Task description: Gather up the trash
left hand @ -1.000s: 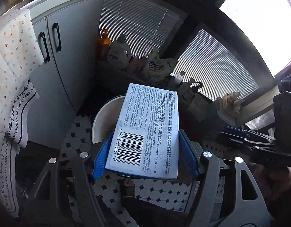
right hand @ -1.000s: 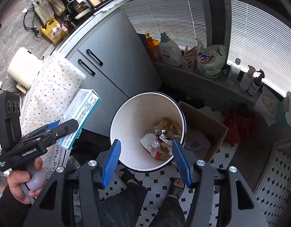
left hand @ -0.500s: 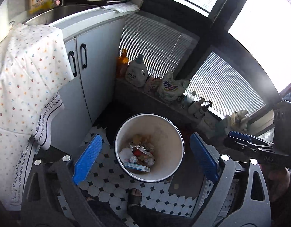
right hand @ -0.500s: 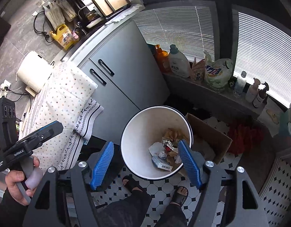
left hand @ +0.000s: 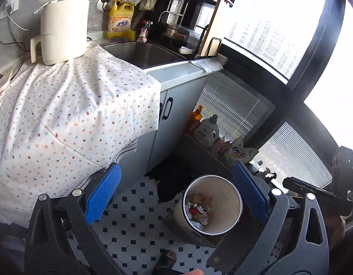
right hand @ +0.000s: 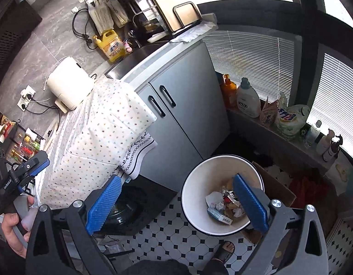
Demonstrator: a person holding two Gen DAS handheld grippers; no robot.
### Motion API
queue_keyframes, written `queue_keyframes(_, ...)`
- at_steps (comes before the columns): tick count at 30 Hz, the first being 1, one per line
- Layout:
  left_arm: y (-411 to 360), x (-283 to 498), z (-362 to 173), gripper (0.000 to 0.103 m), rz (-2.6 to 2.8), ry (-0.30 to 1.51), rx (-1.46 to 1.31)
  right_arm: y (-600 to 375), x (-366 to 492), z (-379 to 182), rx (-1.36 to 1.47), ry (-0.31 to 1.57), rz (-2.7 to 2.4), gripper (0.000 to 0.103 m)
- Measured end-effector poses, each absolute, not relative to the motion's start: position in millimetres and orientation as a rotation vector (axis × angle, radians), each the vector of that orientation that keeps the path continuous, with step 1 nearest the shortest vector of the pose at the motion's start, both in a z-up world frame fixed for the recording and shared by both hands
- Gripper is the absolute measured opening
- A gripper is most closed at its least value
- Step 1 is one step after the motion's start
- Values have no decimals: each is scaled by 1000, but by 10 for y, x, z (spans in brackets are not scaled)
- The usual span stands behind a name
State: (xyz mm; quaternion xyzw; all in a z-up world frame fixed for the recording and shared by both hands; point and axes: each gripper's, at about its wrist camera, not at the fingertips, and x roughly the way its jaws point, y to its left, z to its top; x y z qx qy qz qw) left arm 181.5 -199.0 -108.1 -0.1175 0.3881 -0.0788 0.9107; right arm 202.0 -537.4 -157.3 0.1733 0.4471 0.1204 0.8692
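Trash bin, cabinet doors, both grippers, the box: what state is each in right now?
Trash bin: upright, no lid, partly filled with trash.
Blue-and-white box: lying inside the bin on the trash.
Cabinet doors: both closed.
Left gripper: wide apart, nothing between its pads.
Right gripper: opening, nothing between its pads.
Cardboard box: on the floor behind the bin, flaps open.

left gripper: jaws opening, empty | right gripper: jaws opening, empty, angled downward
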Motion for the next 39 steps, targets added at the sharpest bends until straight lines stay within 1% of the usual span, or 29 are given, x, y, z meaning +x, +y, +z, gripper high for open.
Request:
queue_keyframes(8, -1438, 1480, -659, 97, -117, 707, -250, -4954, 1940, -1076, 338, 854, 251, 95)
queue_keyframes(13, -1086, 1187, -439, 97, -100, 664, -227, -4559, 1775, -763, 268, 804, 247, 95)
queue_keyframes(23, -400, 476, -80, 97, -57, 584, -230, -3850, 1313, -490, 240, 796, 271, 95)
queue_keyframes(32, -100, -75, -27, 97, -53, 562, -213, -3472, 744, -363, 226, 770, 268, 95)
queue_keyframes(39, -17, -432, -25, 97, -51, 527, -180, -3316, 307, -300, 223, 735, 278, 95)
